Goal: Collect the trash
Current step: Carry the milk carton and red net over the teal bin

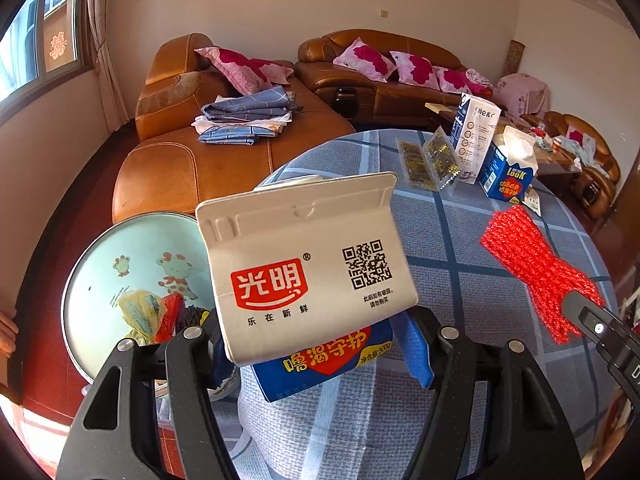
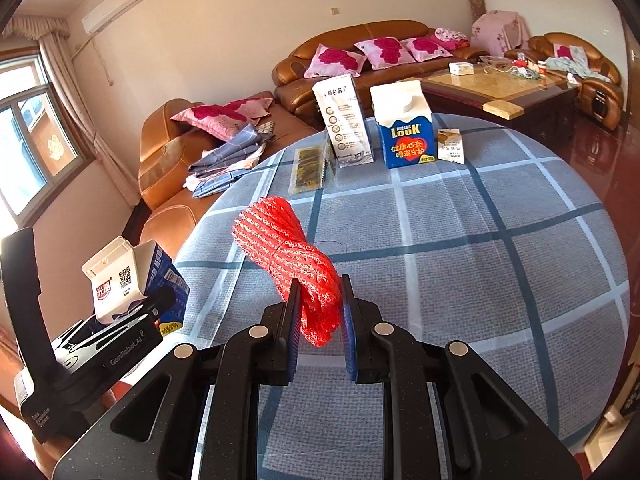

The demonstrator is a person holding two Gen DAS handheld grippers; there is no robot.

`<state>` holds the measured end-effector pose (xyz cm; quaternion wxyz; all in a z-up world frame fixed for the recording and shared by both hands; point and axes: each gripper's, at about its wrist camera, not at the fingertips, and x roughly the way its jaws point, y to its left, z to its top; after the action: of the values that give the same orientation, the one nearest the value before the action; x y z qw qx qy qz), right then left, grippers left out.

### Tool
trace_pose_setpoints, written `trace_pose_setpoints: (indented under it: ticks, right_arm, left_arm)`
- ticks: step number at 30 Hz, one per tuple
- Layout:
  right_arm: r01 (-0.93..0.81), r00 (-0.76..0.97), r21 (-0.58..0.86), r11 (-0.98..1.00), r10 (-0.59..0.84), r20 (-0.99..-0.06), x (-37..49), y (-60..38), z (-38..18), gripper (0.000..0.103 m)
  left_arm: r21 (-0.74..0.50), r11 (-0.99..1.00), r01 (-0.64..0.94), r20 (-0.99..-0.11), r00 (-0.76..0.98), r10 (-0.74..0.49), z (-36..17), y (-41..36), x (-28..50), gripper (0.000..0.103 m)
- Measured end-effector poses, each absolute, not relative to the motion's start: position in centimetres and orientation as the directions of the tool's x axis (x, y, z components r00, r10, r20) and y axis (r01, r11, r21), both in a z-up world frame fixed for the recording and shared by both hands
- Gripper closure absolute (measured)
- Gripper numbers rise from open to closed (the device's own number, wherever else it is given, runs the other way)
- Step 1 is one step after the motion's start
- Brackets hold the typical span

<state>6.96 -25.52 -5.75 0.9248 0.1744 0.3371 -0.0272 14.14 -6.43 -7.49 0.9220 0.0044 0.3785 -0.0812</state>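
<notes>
Holding both loads off the tabletop's left edge: left gripper (image 1: 316, 336) clamps the milk carton (image 1: 304, 272) nearest the bin (image 1: 132, 248), right gripper (image 2: 318, 328) pinches the red net (image 2: 288, 252).

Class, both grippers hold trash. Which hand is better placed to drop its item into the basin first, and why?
Left. The left gripper holds the milk carton right beside the basin; the right gripper, with the red net, sits further over the table.

Your blue milk carton (image 1: 320, 364) hides the left claw's (image 1: 320, 344) pads; the basin's (image 1: 132, 248) contents stay half-covered.
</notes>
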Motion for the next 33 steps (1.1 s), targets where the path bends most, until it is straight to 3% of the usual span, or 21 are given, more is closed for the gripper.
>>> trace_pose_setpoints:
  ticks: [33]
  right_arm:
    - [-0.086, 0.725, 0.260, 0.962, 0.240, -0.646, 9.9, -13.5, -5.9, 0.084]
  left_arm:
    - [-0.067, 0.996, -0.053, -0.712, 0.702, -0.010, -8.4, 6.2, 14.4, 0.038]
